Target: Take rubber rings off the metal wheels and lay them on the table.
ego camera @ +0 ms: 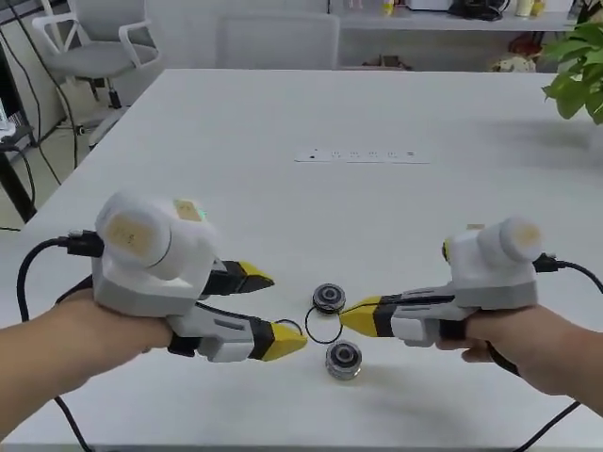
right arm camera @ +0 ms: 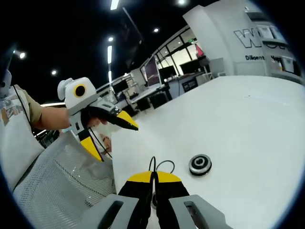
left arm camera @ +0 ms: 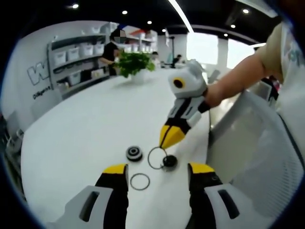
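Two metal wheels sit on the white table [ego camera: 283, 169]. I'll take my bearings from the far wheel [ego camera: 329, 298], the one farther from the person. The near wheel [ego camera: 343, 360] lies just on the person's side of it, and the two aren't touching.

The right gripper [ego camera: 350, 317] reaches in from the right of the far wheel, low over the table. Its yellow jaws are pressed flat together on the edge of a thin black rubber ring [ego camera: 307, 328]. In the right gripper view the ring loops out from between the tips [right arm camera: 164, 162]. The rest of that ring lies between the far wheel and the near wheel, and its rim reaches the near one.

The left gripper [ego camera: 268, 309] is on the other side of the far wheel with its jaws spread wide, holding nothing. One yellow tip is level with the far wheel and the other is nearer the person.

In the left gripper view a second ring [left arm camera: 131, 181] lies flat on the table. It is free of both wheels, on the left gripper's side of the far wheel, in the gap between the open jaws.
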Motion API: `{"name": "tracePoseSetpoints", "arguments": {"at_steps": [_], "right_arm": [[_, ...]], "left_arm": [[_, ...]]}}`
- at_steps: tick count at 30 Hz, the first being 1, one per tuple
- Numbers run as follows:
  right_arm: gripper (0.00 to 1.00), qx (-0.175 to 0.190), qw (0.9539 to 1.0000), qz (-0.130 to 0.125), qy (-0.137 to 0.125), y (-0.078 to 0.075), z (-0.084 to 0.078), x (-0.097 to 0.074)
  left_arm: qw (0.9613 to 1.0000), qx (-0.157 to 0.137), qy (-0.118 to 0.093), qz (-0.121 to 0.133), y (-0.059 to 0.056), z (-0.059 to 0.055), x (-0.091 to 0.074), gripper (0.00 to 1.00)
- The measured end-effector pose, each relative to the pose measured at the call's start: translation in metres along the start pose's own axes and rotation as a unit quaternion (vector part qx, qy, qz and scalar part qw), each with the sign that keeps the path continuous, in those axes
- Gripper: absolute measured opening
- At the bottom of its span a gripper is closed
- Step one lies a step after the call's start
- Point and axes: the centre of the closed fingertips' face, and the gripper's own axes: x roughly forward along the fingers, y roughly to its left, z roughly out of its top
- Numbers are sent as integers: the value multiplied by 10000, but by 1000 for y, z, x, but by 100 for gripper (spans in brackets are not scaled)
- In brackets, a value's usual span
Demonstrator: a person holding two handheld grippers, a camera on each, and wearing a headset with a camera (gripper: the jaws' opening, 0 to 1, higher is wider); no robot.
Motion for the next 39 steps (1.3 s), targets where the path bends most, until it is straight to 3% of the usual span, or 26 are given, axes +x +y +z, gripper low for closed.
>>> {"name": "tracePoseSetpoints", "arguments": {"at_steps": [17,39], "right_arm": [[0,18,10000,44,-19,-3,14,31],[0,300,9994,-23,181,-12,-4,55]], "left_arm": [[9995,-127,60,291,18,-15,-25,57],[9987,-235,77,446,24,-24,-38,59]]}}
